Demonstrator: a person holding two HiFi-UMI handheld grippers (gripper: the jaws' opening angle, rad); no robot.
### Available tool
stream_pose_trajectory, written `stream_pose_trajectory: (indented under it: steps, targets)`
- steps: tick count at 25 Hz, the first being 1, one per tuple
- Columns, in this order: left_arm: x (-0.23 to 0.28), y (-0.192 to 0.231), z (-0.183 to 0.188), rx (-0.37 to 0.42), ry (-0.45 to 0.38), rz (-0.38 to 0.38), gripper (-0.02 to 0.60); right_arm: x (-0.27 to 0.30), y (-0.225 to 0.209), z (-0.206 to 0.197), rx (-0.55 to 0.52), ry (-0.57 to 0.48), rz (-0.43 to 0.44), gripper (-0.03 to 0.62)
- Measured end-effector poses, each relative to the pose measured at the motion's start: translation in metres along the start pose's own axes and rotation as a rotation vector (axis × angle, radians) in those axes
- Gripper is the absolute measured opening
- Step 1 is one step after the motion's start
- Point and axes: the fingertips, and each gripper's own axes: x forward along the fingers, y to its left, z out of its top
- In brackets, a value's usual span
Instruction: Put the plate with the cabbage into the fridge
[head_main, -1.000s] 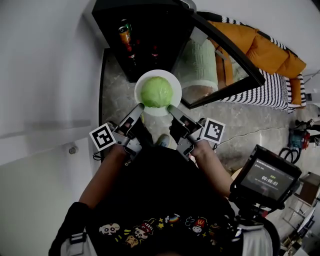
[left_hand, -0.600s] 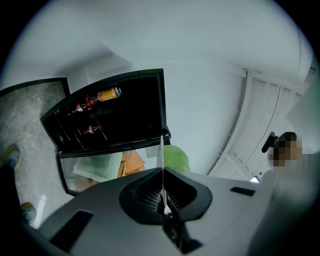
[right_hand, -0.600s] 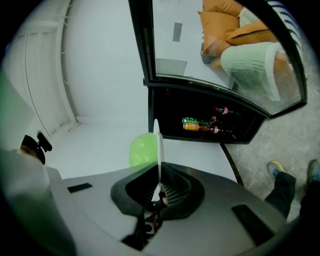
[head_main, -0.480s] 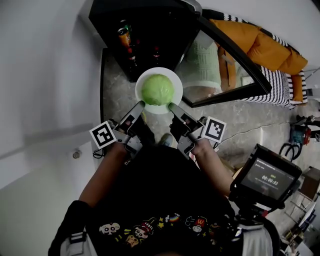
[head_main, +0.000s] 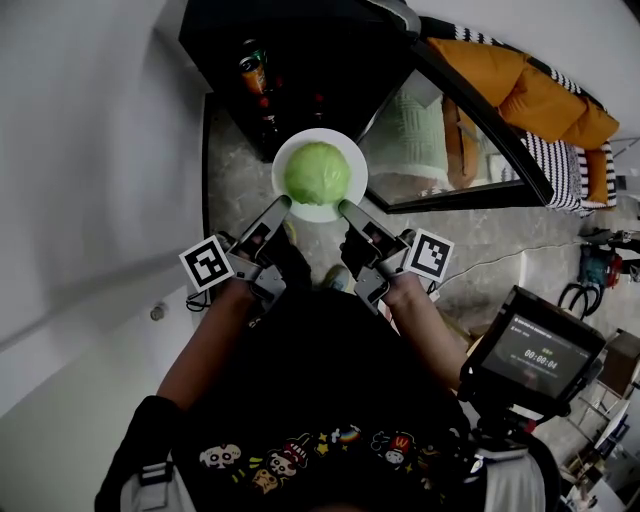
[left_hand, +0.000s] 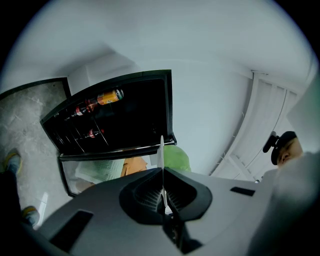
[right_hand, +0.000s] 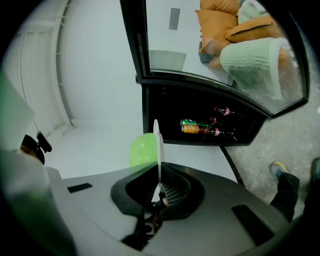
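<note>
Cabbage, pale green, round and waxy-smooth, sits in the middle of a round, glossy white plate. The plate hangs in the air just in front of the open black fridge, above the grey speckled stone floor; it is not yet inside.

The left gripper, grey moulded plastic with ribbed black pads, is clamped on the plate's near-left rim. Its own view shows the thin white edge pinched between the two jaws with no gap. The right gripper bites the near-right rim in the same way, jaws closed hard on the edge.

Both grippers slant forward and inward from the person's bent forearms, making a V with the plate at its mouth. Their black-and-white marker cubes sit out to either side.

The dark cabinet holds an orange-and-green drinks can and a few small bottles on thin wire shelves. The fridge's black-framed glass door stands swung open to the right, with orange cushions showing in its pane.
</note>
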Motion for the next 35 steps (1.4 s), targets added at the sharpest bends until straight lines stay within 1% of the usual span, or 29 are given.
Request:
stream_pose_trajectory:
  steps: [11,21,24,29,35]
  targets:
    - [-0.001,0.005,-0.003,-0.037,-0.006,0.012,0.009,0.000,-0.004,0.000,0.001,-0.002,-0.016,0.015]
    - [0.001,0.011,-0.004,-0.058,0.014,0.028,0.009,-0.003,-0.008,0.001,0.010,-0.017,-0.039,0.015]
    - [0.002,0.013,-0.004,-0.074,0.031,0.031,0.009,-0.003,-0.010,0.000,0.017,-0.029,-0.056,0.015]
    - [0.002,0.017,-0.007,-0.118,0.038,0.024,0.008,-0.006,-0.012,-0.001,0.020,-0.029,-0.099,0.015]
    - [0.001,0.022,-0.006,-0.116,0.059,0.049,0.009,-0.006,-0.015,-0.003,0.025,-0.030,-0.116,0.015]
